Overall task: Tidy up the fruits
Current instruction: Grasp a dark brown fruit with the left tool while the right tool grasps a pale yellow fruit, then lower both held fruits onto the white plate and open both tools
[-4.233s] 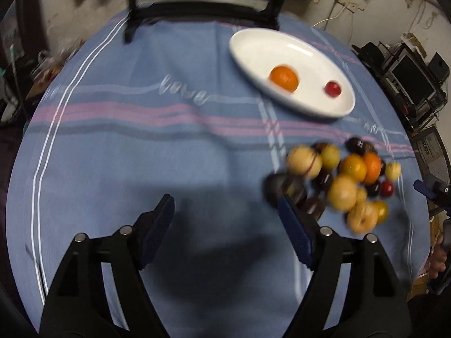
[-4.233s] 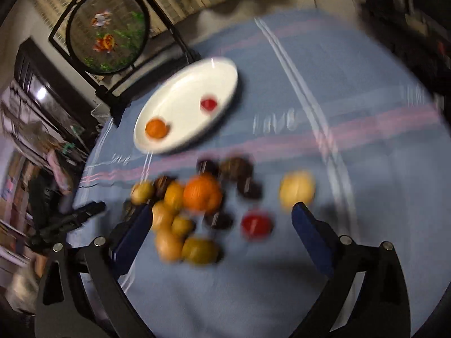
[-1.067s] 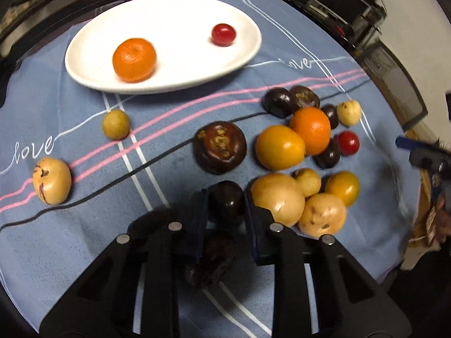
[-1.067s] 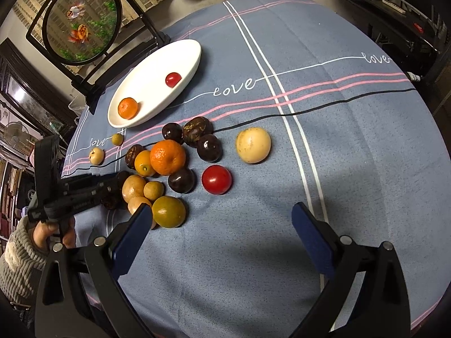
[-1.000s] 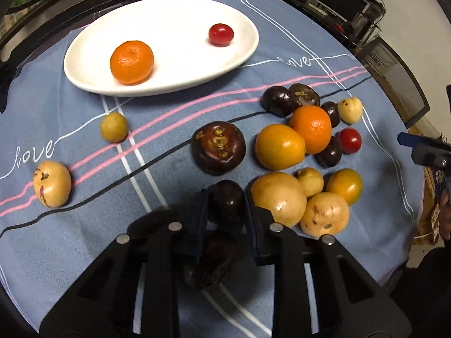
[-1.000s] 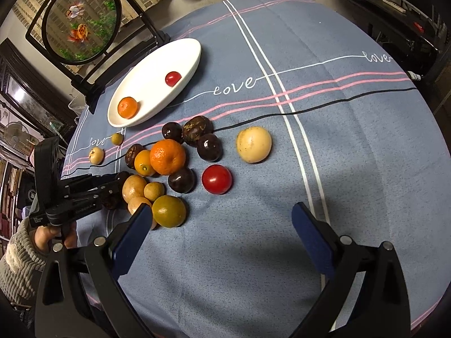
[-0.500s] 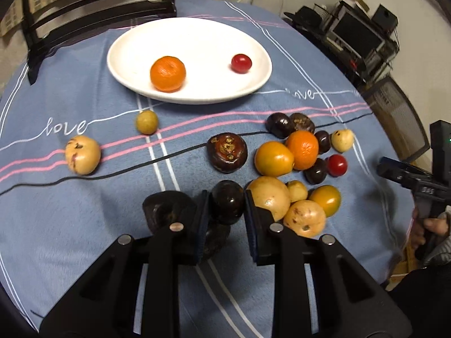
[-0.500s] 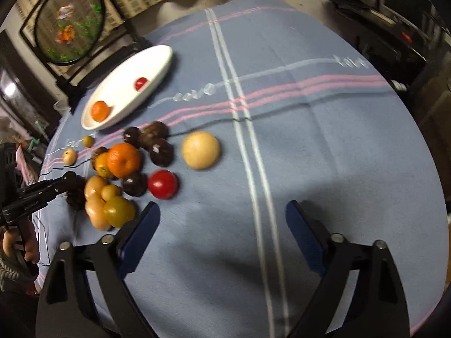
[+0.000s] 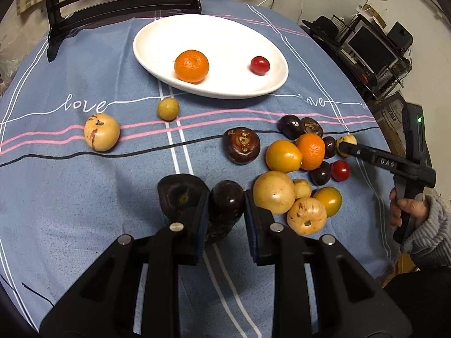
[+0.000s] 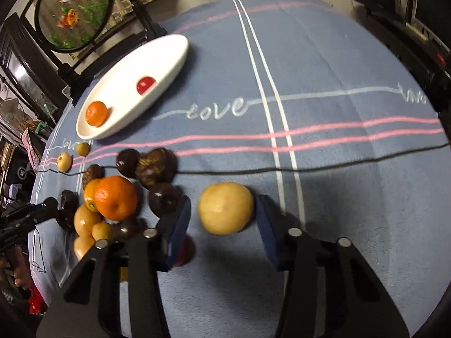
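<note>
Dark plum (image 9: 227, 200) sits clamped between the left gripper (image 9: 226, 211)'s blue pads, squeezed tight, just above the blue cloth (image 9: 84, 197). Beside its left finger lies another dark fruit (image 9: 180, 194), and on the other side a pale yellow one (image 9: 274, 192) sits close by the right finger.

Over on the right gripper (image 10: 222, 219), the jaws are closing around a big yellow fruit (image 10: 225, 208) resting on the cloth. Its right side looks about touching the pad, while a sliver of gap shows on the left, so no firm squeeze yet. A red tomato (image 10: 184, 250) peeks out behind the left finger.

Up at the far side, the white plate (image 9: 225, 39) holds a mandarin (image 9: 191, 65) and a cherry tomato (image 9: 260, 65), well apart. The loose pile of oranges, yellows and dark fruit (image 9: 305, 166) lies between plate and grippers, with two strays (image 9: 102, 131) off to the left on the pink stripes.
</note>
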A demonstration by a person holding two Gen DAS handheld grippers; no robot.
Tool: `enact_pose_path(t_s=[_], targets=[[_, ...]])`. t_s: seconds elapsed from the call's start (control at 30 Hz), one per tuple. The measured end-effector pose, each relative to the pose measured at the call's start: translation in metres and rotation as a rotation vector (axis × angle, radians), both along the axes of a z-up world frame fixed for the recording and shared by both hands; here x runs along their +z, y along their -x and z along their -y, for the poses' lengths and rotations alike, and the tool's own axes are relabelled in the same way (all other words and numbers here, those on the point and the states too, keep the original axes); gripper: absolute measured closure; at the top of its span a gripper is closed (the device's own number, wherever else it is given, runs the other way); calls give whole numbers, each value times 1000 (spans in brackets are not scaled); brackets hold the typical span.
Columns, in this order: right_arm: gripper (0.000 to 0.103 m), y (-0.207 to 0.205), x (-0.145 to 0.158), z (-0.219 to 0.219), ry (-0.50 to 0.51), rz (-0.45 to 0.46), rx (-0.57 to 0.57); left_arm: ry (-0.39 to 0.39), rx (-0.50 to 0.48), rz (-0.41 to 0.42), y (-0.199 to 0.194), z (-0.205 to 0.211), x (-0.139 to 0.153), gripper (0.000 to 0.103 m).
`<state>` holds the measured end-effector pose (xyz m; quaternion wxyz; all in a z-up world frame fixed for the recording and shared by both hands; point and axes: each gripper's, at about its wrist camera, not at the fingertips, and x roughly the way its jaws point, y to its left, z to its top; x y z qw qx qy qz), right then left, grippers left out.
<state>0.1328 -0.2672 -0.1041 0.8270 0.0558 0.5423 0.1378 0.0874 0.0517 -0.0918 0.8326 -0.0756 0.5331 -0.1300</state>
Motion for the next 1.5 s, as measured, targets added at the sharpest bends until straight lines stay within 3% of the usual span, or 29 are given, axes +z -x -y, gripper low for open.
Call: enact_pose_path(t_s=[0.13,0.23,0.4,0.6,0.8,0.83,0.87,0.9,0.97,1.13,1.23,1.5], targets=[[65,-3,4,1,-32,-6,7,-9,-7,-3,-8,6,0,78],[65,-8,28,-1,-62,48,13,-18,-10,21,-23,6,9,78],[65,-38,59,-37,-99,129,104,-8,12,93,-80,-3,33,78],[65,-92,54,-97,-82,183,210,-77,32,156,-170,-7,38,78],[64,-149,40,-124,-52,186,222,-84,61,116,-217,-11,11,77],[64,-156,34,-128,-54,163,229,-91,65,116,-220,-11,8,74],[63,-163,27,-130,-51,132,230,-94,71,117,-222,-11,5,61],[50,-165,23,-131,-43,116,221,-91,84,121,-222,-12,3,46],[30,-167,20,-128,-55,114,200,-73,98,127,-220,-16,3,43],[30,-153,42,-116,-68,176,185,-64,156,156,-197,-39,17,42],[27,-129,53,-93,-89,176,141,-75,232,177,-165,-71,32,36],[26,-22,45,-39,-143,60,-34,-95,393,75,-53,-141,14,36]])
